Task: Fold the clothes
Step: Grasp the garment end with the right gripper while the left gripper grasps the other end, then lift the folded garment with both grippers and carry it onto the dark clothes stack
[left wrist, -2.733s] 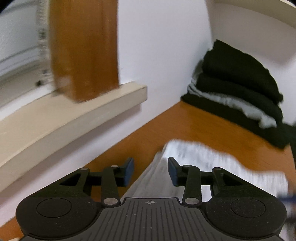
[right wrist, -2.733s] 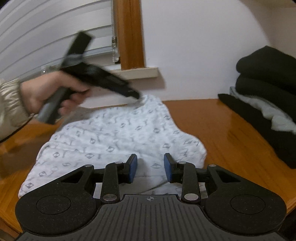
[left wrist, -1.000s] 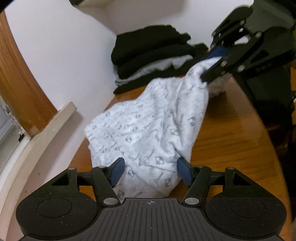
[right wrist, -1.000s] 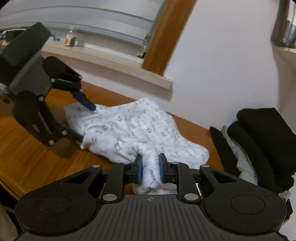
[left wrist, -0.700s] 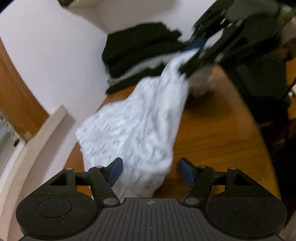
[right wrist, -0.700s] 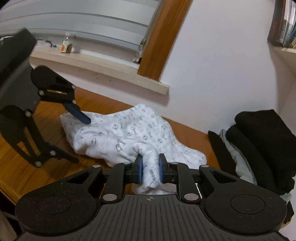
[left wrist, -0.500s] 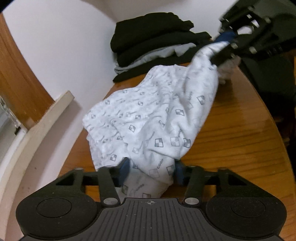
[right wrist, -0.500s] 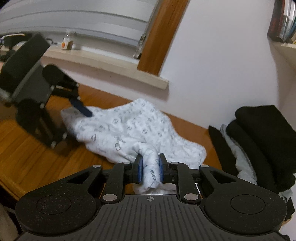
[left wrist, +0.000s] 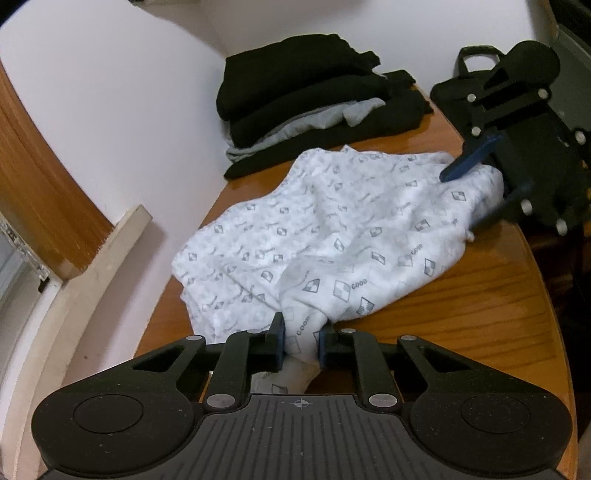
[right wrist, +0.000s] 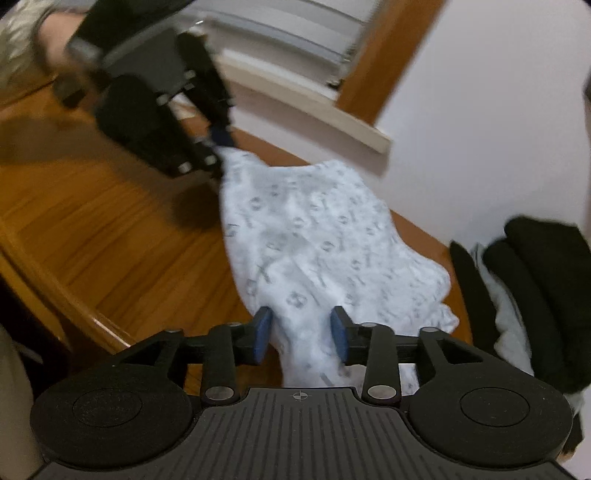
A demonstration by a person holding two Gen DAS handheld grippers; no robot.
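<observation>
A white garment with a small grey print (left wrist: 332, 229) lies crumpled on the wooden table (left wrist: 480, 314). My left gripper (left wrist: 301, 339) is closing, and its pads pinch a bunched end of the cloth at the near edge. In the right wrist view the same garment (right wrist: 325, 236) stretches from my left gripper (right wrist: 221, 147) at the far end to my right gripper (right wrist: 300, 334). The right jaws are opening; a fold of cloth lies between the blue pads, which no longer press on it. From the left wrist view my right gripper (left wrist: 476, 192) sits at the garment's far corner.
A stack of folded black and grey clothes (left wrist: 306, 96) stands against the wall in the table's far corner, also at the right (right wrist: 535, 277). A black bag (left wrist: 454, 92) sits behind my right gripper. A window sill (right wrist: 314, 107) runs along the wall. A person's hand (right wrist: 48, 33) holds my left gripper.
The left jaws have shut on the near end of the garment. The right jaws, shut on a fold before, have spread apart, and the right gripper has dropped lower with the cloth sagging onto the table.
</observation>
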